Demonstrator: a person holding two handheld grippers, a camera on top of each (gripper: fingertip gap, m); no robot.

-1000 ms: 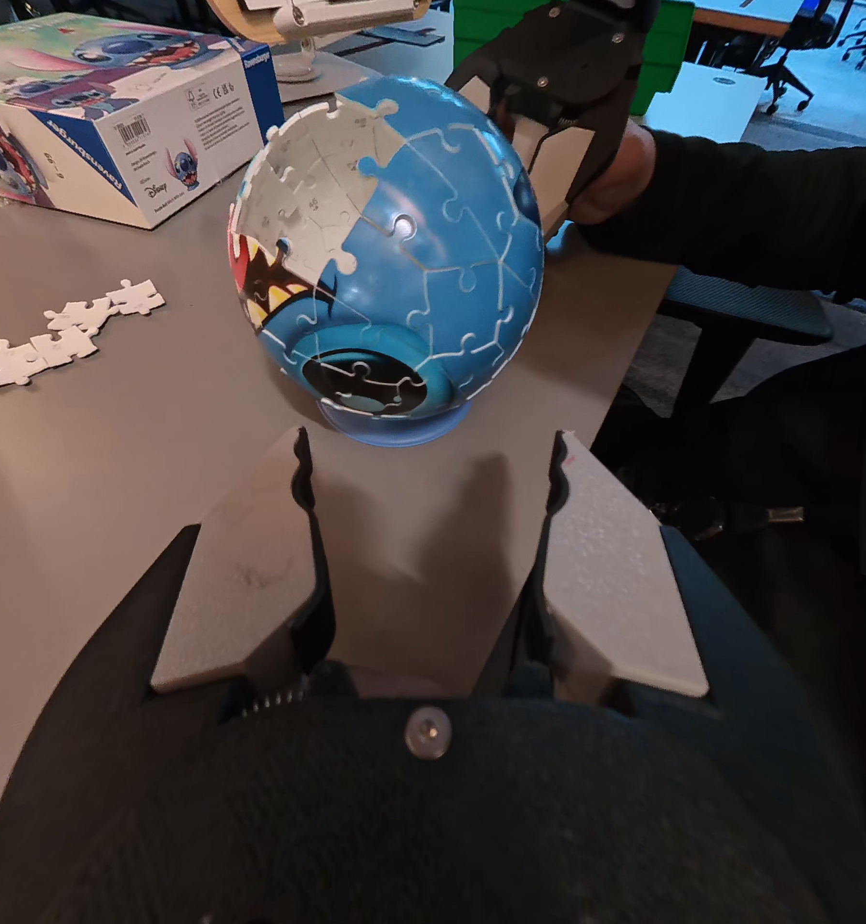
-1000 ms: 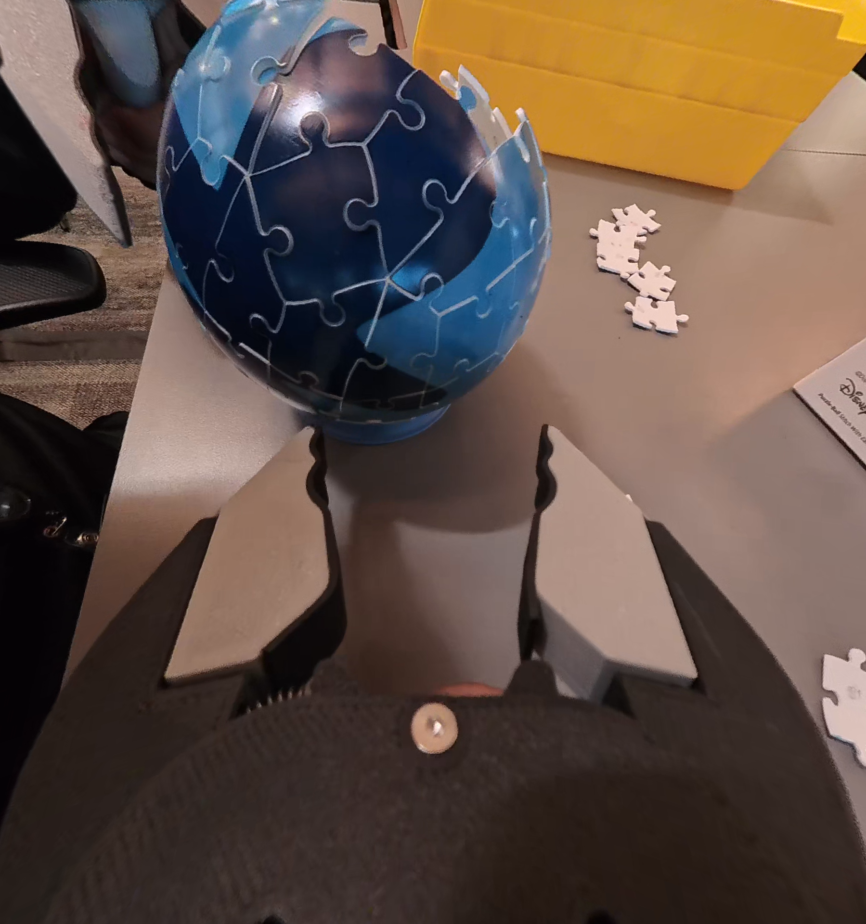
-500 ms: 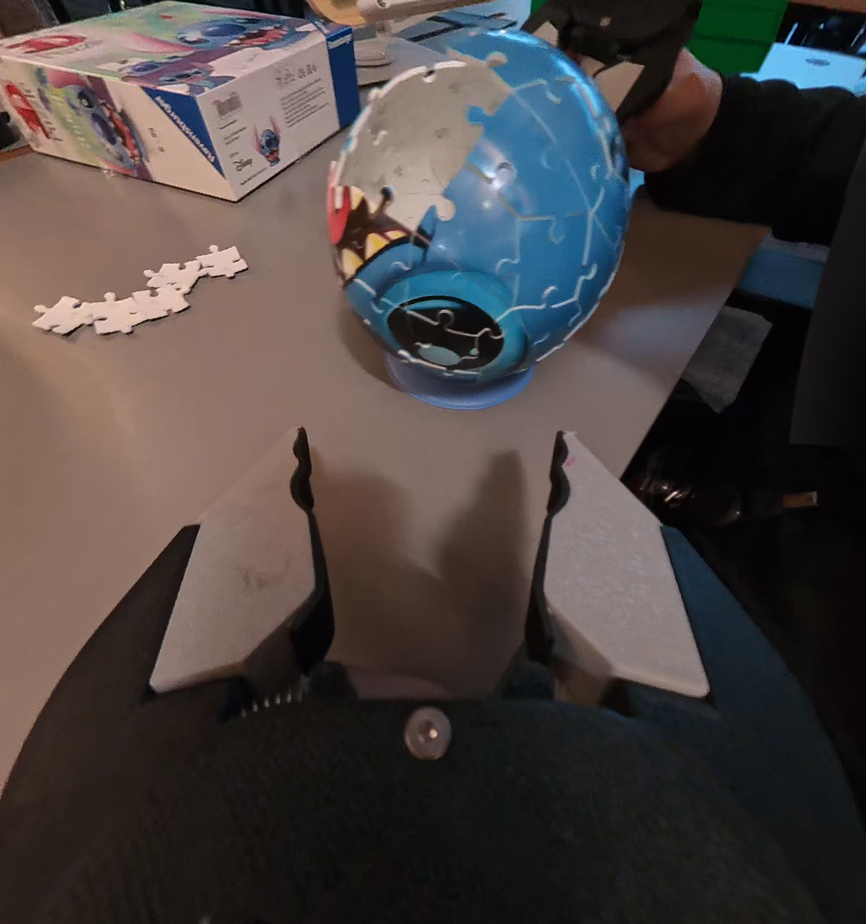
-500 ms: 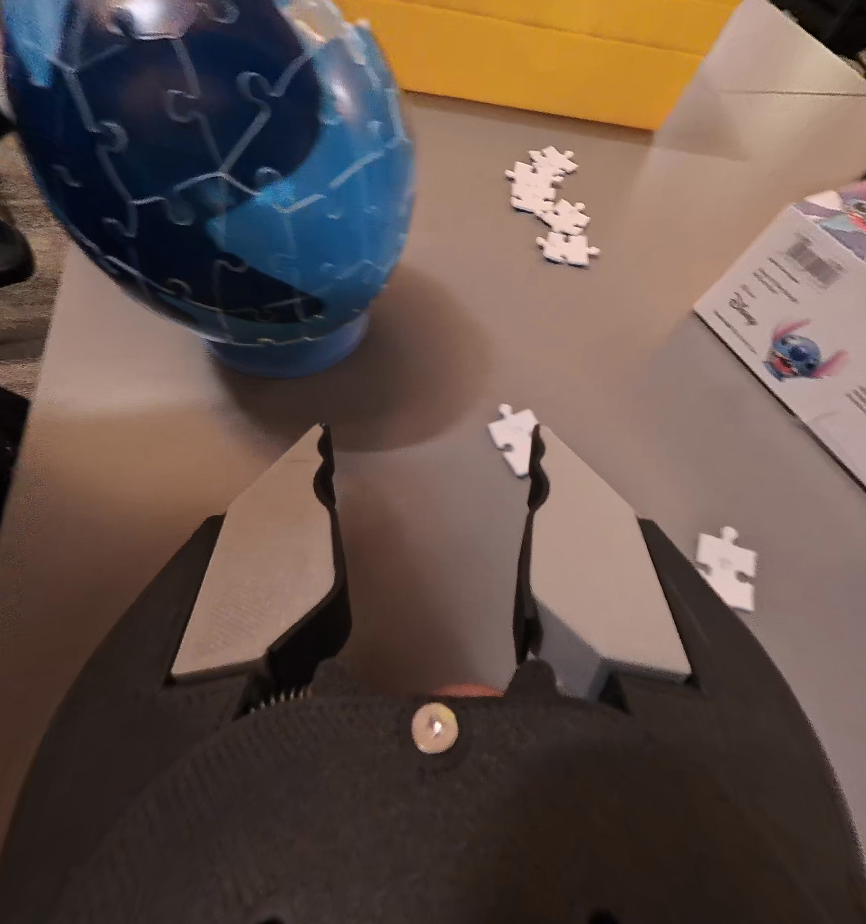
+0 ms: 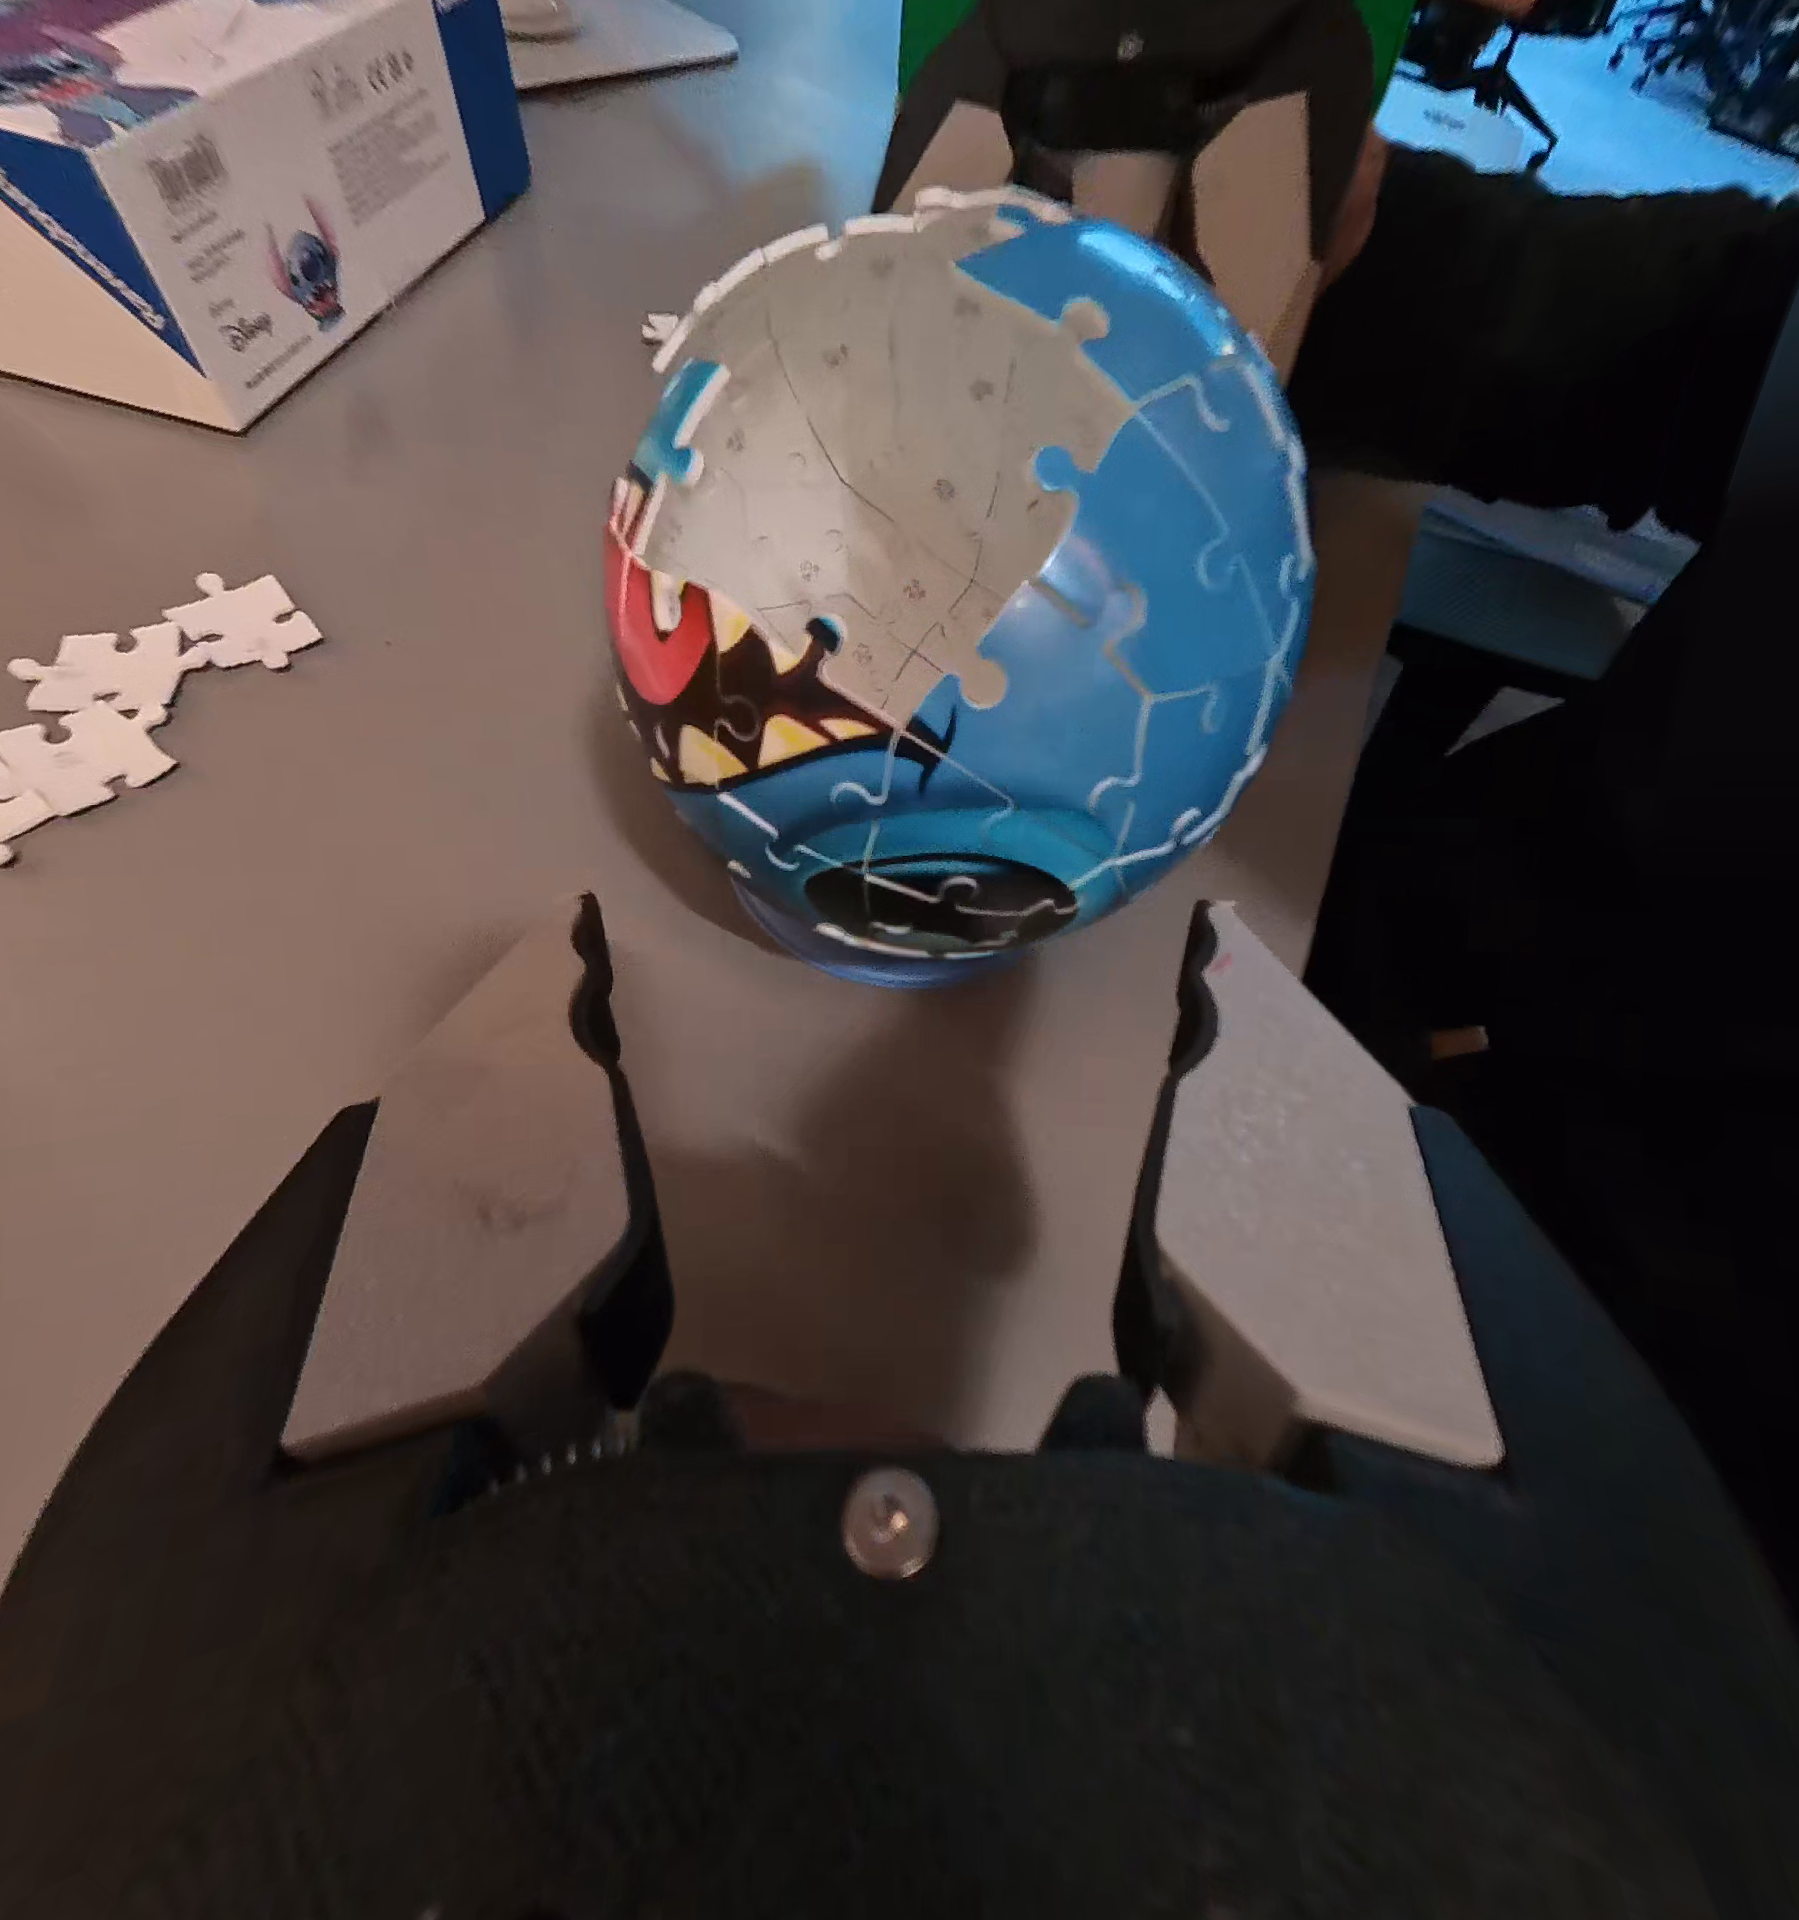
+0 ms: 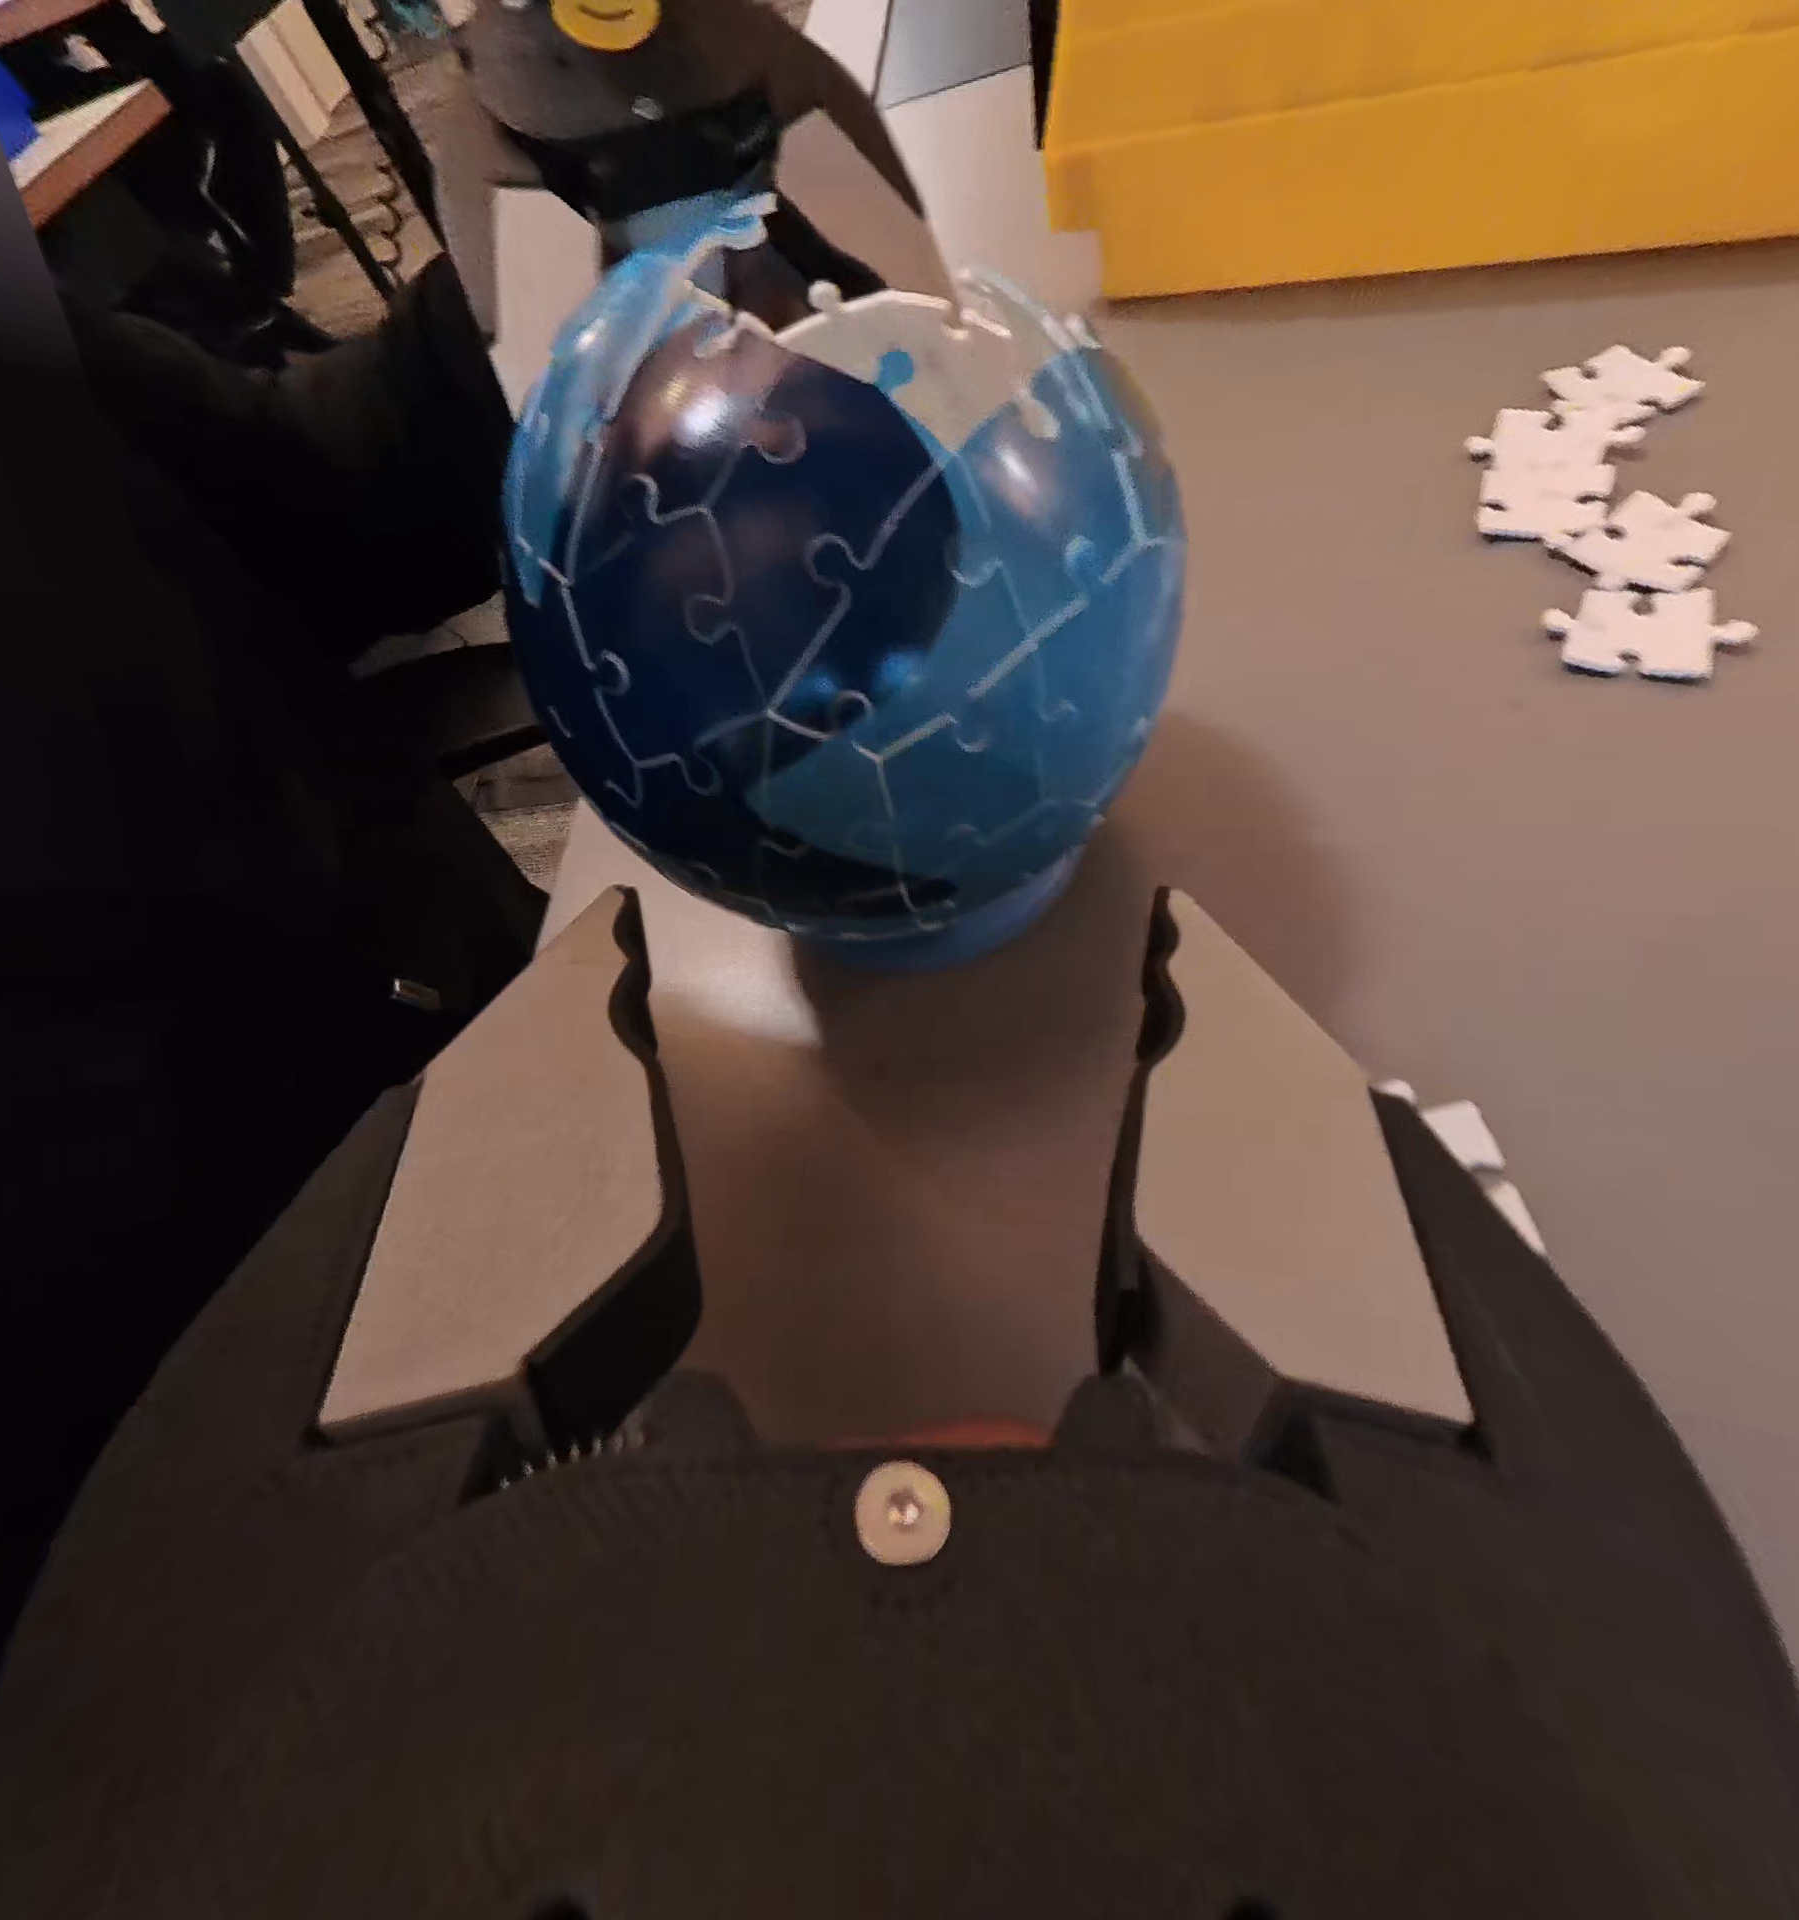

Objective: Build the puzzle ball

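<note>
The blue puzzle ball (image 5: 1165, 582) stands on a blue ring base (image 5: 895, 961) near the table's edge, with a hole at its upper side showing its white inside. It also shows in the right wrist view (image 6: 843, 623). My left gripper (image 5: 890, 925) is open and empty, just short of the ball. My right gripper (image 6: 890, 920) is open and empty on the ball's opposite side, and it shows beyond the ball in the left wrist view (image 5: 1144, 114). Loose white pieces (image 5: 105, 707) lie on the table, also in the right wrist view (image 6: 1601, 520).
The puzzle's box (image 5: 230, 208) lies at the back left of the grey table (image 5: 355, 1039). A yellow bin (image 6: 1446, 135) stands at the far side. The table edge (image 5: 1331, 862) runs just right of the ball, with dark chairs beyond.
The right gripper swung away towards a loose piece and came back to face the ball. The left gripper shifted so the ball's hole shows more. Both stayed open.
</note>
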